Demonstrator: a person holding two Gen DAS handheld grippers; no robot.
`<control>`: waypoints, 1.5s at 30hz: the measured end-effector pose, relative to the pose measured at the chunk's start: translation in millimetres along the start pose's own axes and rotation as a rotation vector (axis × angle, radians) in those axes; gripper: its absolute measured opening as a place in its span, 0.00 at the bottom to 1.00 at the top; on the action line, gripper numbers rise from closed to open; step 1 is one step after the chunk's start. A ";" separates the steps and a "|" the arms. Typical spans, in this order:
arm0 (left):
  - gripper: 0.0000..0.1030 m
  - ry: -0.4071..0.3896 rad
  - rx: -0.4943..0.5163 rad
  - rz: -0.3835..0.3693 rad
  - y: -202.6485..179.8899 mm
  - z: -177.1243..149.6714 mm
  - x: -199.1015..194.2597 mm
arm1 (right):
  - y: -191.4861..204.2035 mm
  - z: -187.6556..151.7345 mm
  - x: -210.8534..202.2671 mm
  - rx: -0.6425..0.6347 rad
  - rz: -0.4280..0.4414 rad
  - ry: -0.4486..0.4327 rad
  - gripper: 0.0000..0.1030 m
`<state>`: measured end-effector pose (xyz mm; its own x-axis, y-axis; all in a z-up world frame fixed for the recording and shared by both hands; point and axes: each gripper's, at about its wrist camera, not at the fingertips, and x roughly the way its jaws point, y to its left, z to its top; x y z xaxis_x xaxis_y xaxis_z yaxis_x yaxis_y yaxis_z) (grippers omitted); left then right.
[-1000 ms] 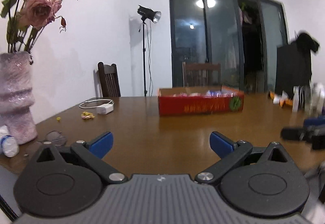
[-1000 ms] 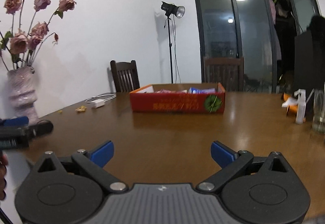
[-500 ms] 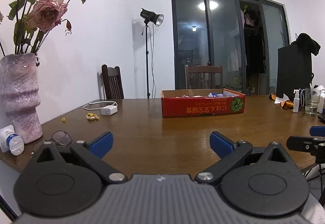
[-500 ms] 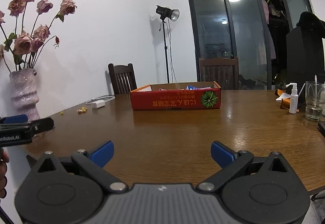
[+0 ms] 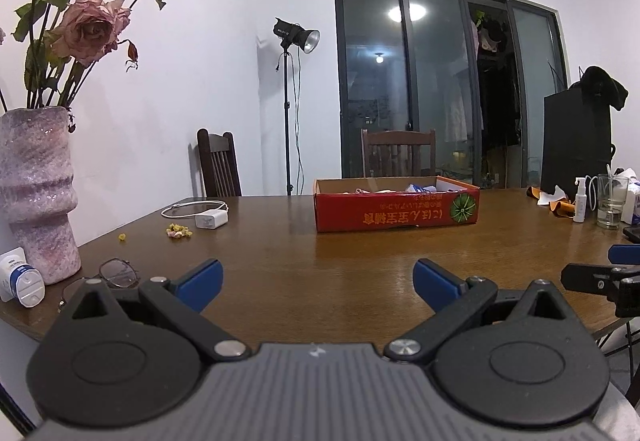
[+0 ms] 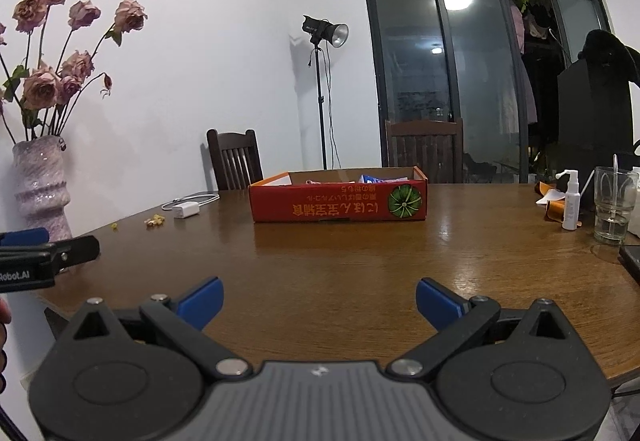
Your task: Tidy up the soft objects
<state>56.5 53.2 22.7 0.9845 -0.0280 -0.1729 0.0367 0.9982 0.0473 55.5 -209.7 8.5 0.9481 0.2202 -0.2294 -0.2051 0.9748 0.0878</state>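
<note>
Wooden table (image 5: 320, 273) fills both views, seen from its near edge. Red cardboard box (image 5: 396, 207) sits toward the far middle, open-topped, soft packets (image 6: 374, 179) lying inside. Pink vase (image 5: 36, 193) with roses at the left edge. Left gripper (image 5: 318, 277) held level over the near edge, facing the box, jaws wide, nothing between. Right gripper (image 6: 319, 299) beside it, same level pose, jaws wide and empty. Glasses (image 5: 116, 273) near the vase.

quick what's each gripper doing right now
Left gripper: open, holding nothing.
Right gripper: open, holding nothing.
</note>
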 end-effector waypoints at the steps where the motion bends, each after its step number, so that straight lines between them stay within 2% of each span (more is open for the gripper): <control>1: 1.00 -0.001 0.000 0.001 0.1 0.2 -0.2 | 0.1 -0.2 0.2 -0.001 0.001 0.000 1.00; 45: 1.00 0.007 -0.002 0.005 -1.2 -1.2 0.4 | -1.7 3.9 -3.3 -0.003 -0.011 -0.020 1.00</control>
<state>56.6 52.0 21.4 0.9835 -0.0228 -0.1796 0.0316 0.9984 0.0462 53.7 -212.2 12.9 0.9551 0.2084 -0.2106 -0.1952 0.9773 0.0819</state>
